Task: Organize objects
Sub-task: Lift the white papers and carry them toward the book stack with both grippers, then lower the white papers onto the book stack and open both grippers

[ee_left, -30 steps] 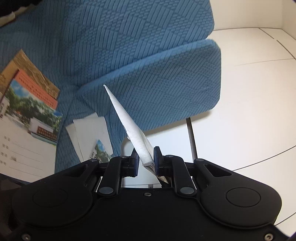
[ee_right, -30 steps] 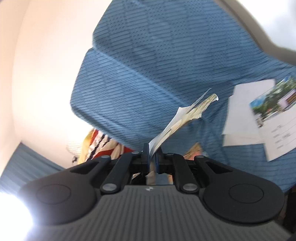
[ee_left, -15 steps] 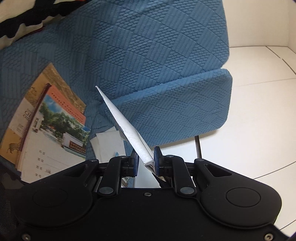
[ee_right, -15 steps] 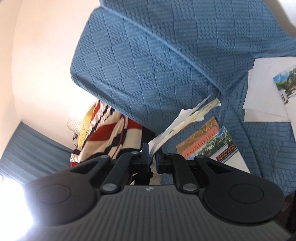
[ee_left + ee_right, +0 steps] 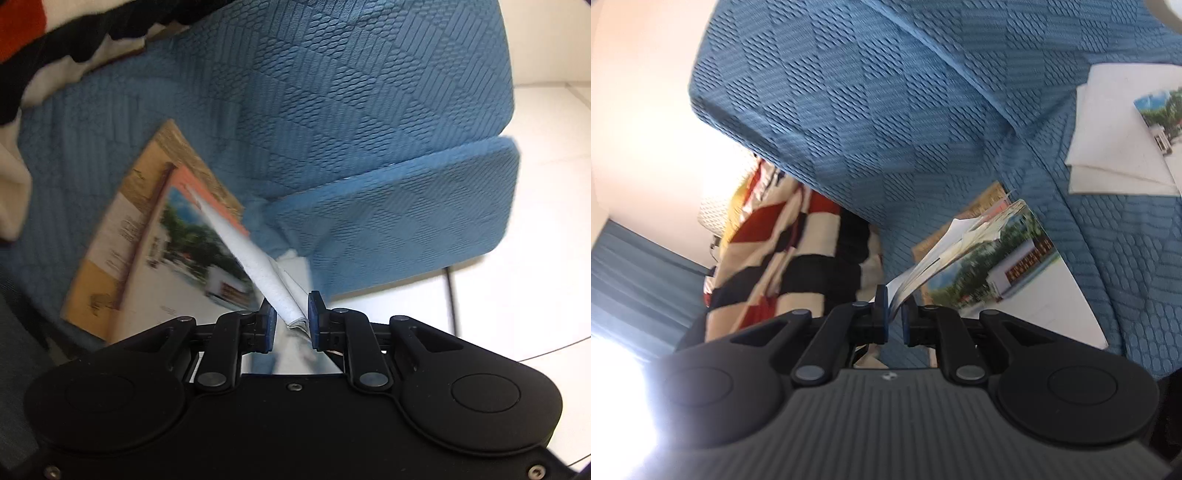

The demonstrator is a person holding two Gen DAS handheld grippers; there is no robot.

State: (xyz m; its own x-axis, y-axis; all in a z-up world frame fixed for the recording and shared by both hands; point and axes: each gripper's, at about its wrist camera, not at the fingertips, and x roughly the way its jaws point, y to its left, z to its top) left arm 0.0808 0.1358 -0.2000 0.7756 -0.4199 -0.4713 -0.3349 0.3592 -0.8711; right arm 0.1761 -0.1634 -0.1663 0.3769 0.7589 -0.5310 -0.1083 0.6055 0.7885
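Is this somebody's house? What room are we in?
Probably a living room at home: a blue quilted sofa, a striped knitted blanket beside it, a pale tiled floor, and booklets lying on the seat.

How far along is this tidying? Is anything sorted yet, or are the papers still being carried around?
Partly done, it seems. Two booklets already lie stacked on the blue sofa. In hand: the left gripper is pinching a folded white paper and the right gripper a thin booklet, both above that stack. Left to do: setting those down, and probably gathering the white sheets lying apart with a photo card on them.
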